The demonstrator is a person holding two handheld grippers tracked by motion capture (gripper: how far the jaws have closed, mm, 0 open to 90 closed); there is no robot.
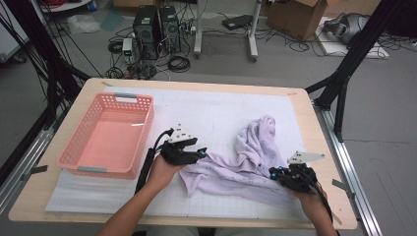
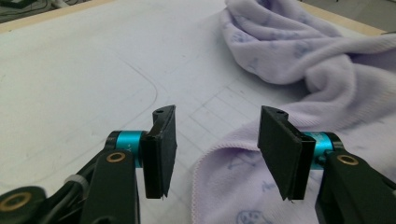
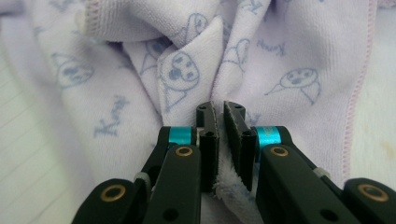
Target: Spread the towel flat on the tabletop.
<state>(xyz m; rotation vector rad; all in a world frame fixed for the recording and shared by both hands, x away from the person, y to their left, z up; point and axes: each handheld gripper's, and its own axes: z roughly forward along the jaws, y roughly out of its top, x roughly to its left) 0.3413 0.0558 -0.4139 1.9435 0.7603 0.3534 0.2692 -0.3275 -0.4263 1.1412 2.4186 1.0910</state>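
Observation:
A lilac towel [image 1: 246, 164] printed with small blue drawings lies crumpled on the white gridded mat [image 1: 211, 110], right of centre. My left gripper [image 1: 200, 153] is at the towel's left end, open. In the left gripper view its jaws [image 2: 217, 140] stand wide apart just above the mat, with the towel's hemmed corner [image 2: 233, 172] under the gap and the pads not touching it. My right gripper [image 1: 273, 173] sits at the towel's lower right edge. In the right gripper view it [image 3: 219, 126] is shut on a fold of the towel [image 3: 140, 70], and fabric pokes out below the pads.
A pink plastic basket [image 1: 74, 142] stands on the left of the table with nothing in it. The wooden table edge [image 1: 324, 147] runs close to my right hand. On the floor beyond the table are computer towers [image 1: 156, 29], cables and a cardboard box [image 1: 297, 17].

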